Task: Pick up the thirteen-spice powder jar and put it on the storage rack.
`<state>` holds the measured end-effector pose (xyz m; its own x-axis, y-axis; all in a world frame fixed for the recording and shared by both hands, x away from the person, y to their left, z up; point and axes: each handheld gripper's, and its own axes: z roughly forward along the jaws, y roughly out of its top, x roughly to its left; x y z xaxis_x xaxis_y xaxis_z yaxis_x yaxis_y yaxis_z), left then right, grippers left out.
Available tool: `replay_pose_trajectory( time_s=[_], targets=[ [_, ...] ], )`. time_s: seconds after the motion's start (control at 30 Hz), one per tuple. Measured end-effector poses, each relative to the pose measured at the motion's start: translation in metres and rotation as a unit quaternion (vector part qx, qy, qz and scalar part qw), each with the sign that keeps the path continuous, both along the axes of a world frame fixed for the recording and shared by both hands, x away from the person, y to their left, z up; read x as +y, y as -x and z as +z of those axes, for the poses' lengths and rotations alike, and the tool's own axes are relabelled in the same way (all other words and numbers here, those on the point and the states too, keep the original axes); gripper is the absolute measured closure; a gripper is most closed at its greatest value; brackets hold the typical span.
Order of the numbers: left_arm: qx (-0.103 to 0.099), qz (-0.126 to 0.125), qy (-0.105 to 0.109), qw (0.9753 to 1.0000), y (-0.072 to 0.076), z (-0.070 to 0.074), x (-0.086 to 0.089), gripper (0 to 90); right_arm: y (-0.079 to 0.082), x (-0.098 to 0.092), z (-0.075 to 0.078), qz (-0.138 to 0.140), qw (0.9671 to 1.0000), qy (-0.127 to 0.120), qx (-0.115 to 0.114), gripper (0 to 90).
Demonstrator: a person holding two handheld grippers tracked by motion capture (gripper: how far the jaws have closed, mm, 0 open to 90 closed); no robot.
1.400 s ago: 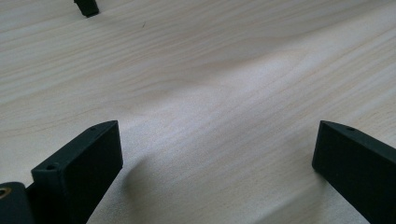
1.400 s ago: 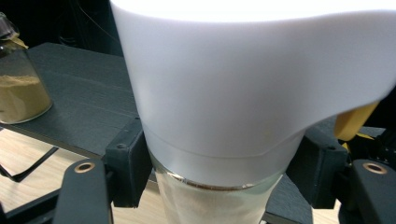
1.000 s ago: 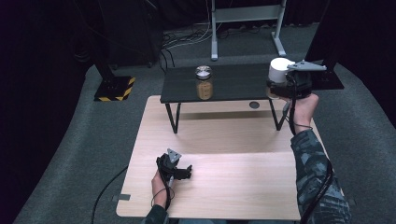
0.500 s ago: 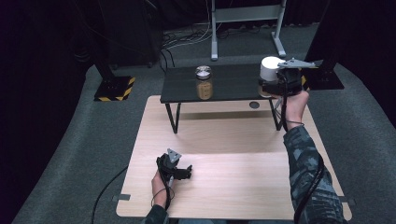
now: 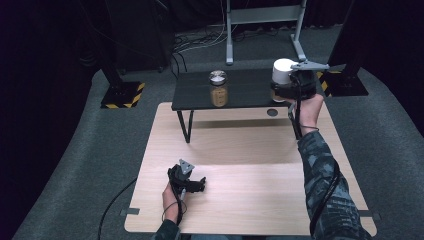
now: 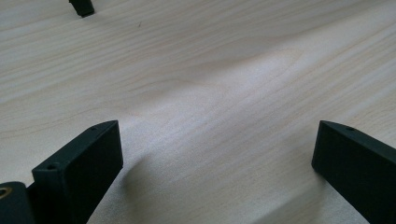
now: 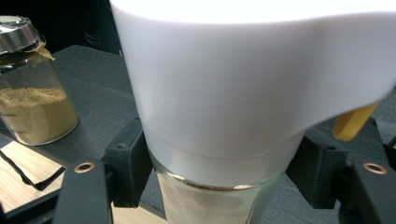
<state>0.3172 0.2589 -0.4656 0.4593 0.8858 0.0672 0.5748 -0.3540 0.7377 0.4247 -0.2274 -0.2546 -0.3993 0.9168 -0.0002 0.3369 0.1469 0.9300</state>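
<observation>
At the upper right of the frame, the right claw (image 5: 292, 90) is clamped on a white-capped jar (image 5: 282, 72) over the black shelf (image 5: 240, 92). It seems not yet put down. The left claw (image 5: 186, 181) rests apart on the desk (image 5: 250, 160), holding nothing.

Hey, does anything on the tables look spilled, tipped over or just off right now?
Nothing looks spilled or tipped. The jar of brown powder stands upright on the black table. The right tool grips a white-capped glass container, also upright. The left tool is open over the bare wooden table.
</observation>
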Motion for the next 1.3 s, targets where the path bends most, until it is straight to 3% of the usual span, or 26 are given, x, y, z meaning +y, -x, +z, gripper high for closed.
replay_pose_trajectory(
  time_s=[0.43,0.9,1.3],
  targets=[
    [0.001,-0.001,0.002,1.0000,0.000,0.000,0.001,1.5,-0.014,0.009,-0.008,0.007,0.9999,-0.007,0.008,30.3],
    [0.002,-0.001,0.003,1.0000,-0.001,0.000,0.001,1.5,-0.018,0.011,-0.015,0.007,0.9999,-0.003,0.010,30.4],
    [0.002,-0.001,0.002,1.0000,0.000,0.000,0.001,1.4,-0.013,0.010,-0.028,0.004,0.9998,-0.014,-0.013,30.5]
  ],
)
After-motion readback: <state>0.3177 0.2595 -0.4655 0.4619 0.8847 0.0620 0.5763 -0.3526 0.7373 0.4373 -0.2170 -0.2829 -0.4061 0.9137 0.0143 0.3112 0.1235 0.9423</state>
